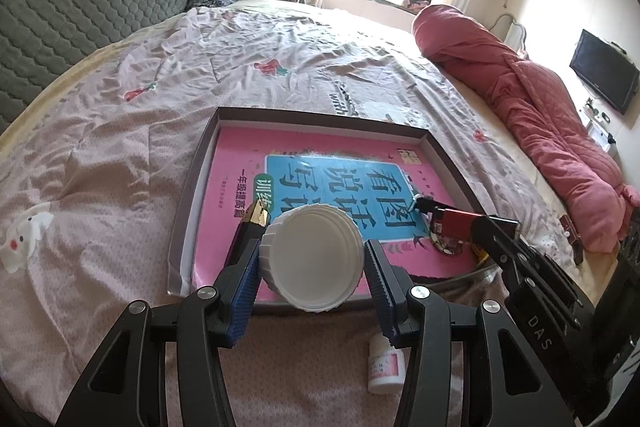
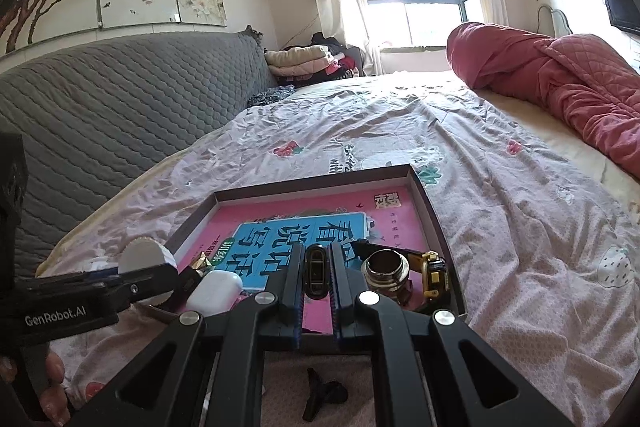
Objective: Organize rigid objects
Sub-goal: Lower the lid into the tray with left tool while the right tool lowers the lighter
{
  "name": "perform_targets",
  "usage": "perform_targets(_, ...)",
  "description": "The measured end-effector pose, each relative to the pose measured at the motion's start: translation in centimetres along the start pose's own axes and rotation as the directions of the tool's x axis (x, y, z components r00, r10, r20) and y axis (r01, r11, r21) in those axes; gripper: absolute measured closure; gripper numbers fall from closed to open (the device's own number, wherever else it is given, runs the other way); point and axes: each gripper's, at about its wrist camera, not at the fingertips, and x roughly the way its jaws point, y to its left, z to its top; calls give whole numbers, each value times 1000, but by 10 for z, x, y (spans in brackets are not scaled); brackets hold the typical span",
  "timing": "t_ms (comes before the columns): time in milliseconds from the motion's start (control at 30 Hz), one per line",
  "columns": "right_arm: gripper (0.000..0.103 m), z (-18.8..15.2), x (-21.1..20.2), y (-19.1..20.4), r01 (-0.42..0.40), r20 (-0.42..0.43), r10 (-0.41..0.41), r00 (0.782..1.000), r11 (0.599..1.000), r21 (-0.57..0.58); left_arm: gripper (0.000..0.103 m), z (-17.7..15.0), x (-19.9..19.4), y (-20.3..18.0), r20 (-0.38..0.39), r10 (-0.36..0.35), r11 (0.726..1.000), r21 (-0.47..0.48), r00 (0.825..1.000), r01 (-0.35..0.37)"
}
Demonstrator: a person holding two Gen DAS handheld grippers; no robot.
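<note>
A shallow dark box (image 1: 188,195) lies on the bed with a pink and blue book (image 1: 320,183) in it. My left gripper (image 1: 312,259) is shut on a white ribbed jar (image 1: 314,257), held above the box's near edge; it also shows in the right wrist view (image 2: 146,259). My right gripper (image 2: 317,273) is shut on a small black oblong device (image 2: 316,273) over the box's near part; from the left wrist view that device looks red and black (image 1: 460,221). In the box lie a gold-capped black item (image 1: 256,215), a brass ring fitting (image 2: 386,269), a yellow-black tape measure (image 2: 434,273) and a white earbud case (image 2: 214,291).
A small white pill bottle (image 1: 386,369) and a black clip (image 2: 324,393) lie on the bedsheet in front of the box. A rolled red quilt (image 1: 540,107) runs along the bed's right side. A grey quilted headboard (image 1: 80,7) stands at the left. Folded clothes (image 2: 304,65) are piled at the back.
</note>
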Motion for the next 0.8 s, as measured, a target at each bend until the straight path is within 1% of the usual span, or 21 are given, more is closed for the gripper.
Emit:
perform_targets(467, 92, 4, 13, -15, 31, 5, -31, 1000, 999, 21, 51, 12, 20, 9, -9, 23, 1000, -16, 1000, -23)
perform_targets(767, 92, 2, 20, -13, 21, -8, -21, 1000, 1000, 0, 51, 13, 30, 12, -23, 43, 999, -8, 999, -43)
perform_targets(800, 92, 1, 21, -11, 29, -10, -29, 1000, 1000, -10, 51, 12, 32, 12, -25, 40, 999, -9, 999, -40)
